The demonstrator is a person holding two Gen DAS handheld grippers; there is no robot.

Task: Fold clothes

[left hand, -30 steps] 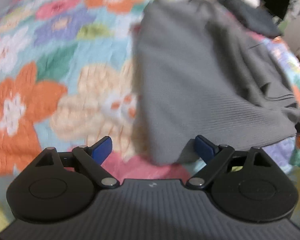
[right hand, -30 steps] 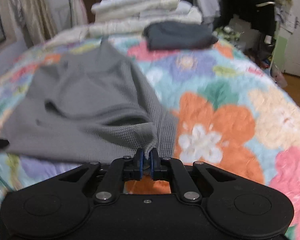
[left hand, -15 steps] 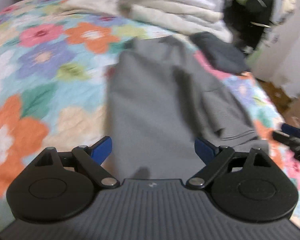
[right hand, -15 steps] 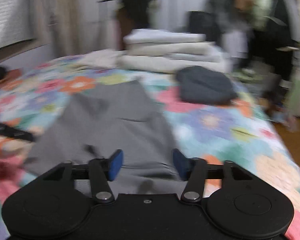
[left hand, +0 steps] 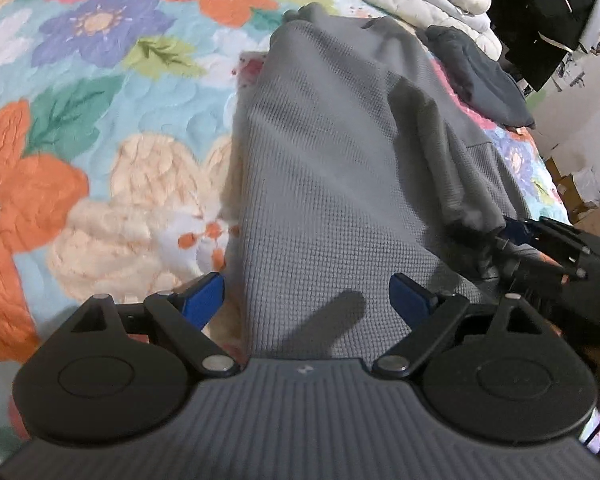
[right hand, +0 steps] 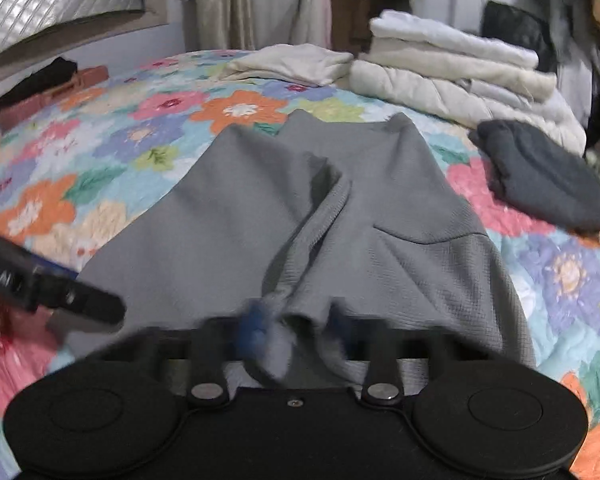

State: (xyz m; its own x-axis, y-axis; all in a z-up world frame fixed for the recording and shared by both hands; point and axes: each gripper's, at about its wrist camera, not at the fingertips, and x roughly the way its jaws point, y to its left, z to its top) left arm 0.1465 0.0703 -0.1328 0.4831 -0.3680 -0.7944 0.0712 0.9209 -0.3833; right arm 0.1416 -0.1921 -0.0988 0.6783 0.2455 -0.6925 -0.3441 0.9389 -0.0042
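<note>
A bedroom, cluttered at the edges, and nearly all of what shows is the bed, spread with a flowered quilt [right hand: 236,112] in orange, pink, purple and teal. Clothes hang dark along the far right wall.

The grey top [right hand: 284,216] lies lengthwise in the middle of the quilt, partly folded already: one side has been turned in over the body, and a sleeve cuff [right hand: 284,312] trails down toward the near edge. That cuff is what the right gripper [right hand: 296,332] is after. Its jaws are closing with the cuff between them, though the blur there keeps me from saying the pads press on the cloth yet. Taking the sleeve by its end looks like a sensible way to carry it across the body for the next fold.

The left gripper [left hand: 306,294] hangs over the near hem with its jaws spread wide and grasping nothing; the fabric lies flat below it. It seems to be waiting for its turn at the hem.

No baskets or boxes that I can make out. Finished work sits straight on the bed: a stack of pale folded linens [right hand: 456,68] at the far end, and a dark folded garment [right hand: 540,172] just beside it, well apart from the grey top.
</note>
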